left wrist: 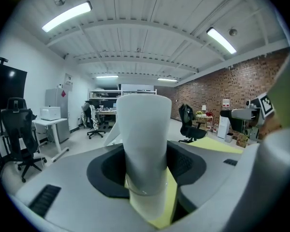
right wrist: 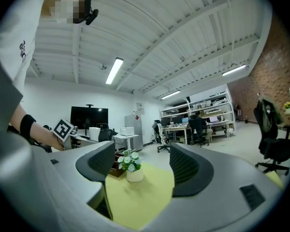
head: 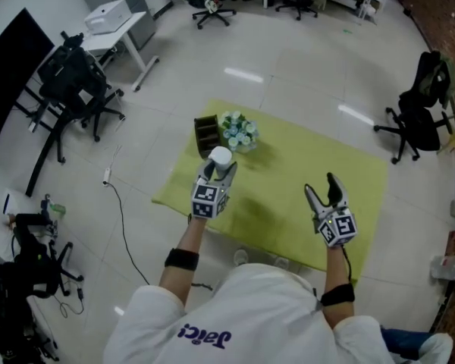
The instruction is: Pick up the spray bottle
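A desk (head: pixel 303 173) under a yellow-green cloth carries everything here, and most of its top is bare, which leaves room for both tools to work. A small brown box (head: pixel 206 133) and a white pot of pale flowers (head: pixel 238 131) stand side by side near the desk's far left edge. They look like bystanders to the job and are not being handled. The spray bottle (head: pixel 221 156), white and roughly cylindrical, is in the left gripper (head: pixel 218 174), above the left part of the desk and just on the near side of the box and the flowers. It stands close to upright between the fingers (left wrist: pixel 106 170), with its top rising well above them. That suggests it was taken low on the body so that it hangs steady and does not tip. Those fingers are clenched on the bottle, with dark pads against it on both sides, and the desk cloth shows below it, so it appears to be off the desk. The pick-up seems essentially done. The right gripper (head: pixel 324 190) is held out over the right part of the desk, well apart from the bottle. It is probably kept there only to stay clear. Its fingers (right wrist: pixel 186 170) are spread wide with nothing between them, and through the gap only the cloth, the flowers and the box show farther off.
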{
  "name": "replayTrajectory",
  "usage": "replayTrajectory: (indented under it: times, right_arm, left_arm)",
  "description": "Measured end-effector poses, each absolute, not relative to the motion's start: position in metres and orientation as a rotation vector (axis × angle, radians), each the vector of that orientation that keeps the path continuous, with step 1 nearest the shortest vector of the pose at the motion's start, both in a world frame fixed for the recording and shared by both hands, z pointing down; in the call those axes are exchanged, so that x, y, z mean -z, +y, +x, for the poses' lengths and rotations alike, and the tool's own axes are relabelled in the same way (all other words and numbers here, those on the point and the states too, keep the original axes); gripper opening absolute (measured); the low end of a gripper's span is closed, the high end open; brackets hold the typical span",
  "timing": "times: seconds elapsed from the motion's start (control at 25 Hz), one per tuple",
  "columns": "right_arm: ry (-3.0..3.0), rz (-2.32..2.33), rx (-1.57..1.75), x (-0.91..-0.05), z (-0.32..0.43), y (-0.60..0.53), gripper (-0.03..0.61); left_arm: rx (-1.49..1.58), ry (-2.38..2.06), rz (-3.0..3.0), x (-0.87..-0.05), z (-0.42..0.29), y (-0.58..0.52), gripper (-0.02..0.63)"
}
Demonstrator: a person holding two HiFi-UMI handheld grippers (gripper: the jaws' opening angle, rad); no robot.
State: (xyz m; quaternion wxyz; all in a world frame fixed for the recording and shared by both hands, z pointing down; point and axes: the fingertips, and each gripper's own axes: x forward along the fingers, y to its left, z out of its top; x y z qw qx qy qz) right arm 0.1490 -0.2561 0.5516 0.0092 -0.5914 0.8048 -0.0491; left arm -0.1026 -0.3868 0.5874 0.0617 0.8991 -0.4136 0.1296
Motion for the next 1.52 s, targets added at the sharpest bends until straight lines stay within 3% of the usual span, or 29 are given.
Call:
replayTrajectory:
  times: [0.64, 1.52]
  right_arm:
    - [2.255, -2.173, 0.051, -0.538, 0.24, -0.161, 0.367]
    - [2.103, -2.311, -0.014, -0.518, 0.241, -0.116, 0.347]
  left_arm:
    - [-0.309, -1.048, 2.928, -0.523, 0.004, -0.293, 0.233]
    - [-0.201, -1.08, 3.002, -0.515, 0.019, -0.243, 0.233]
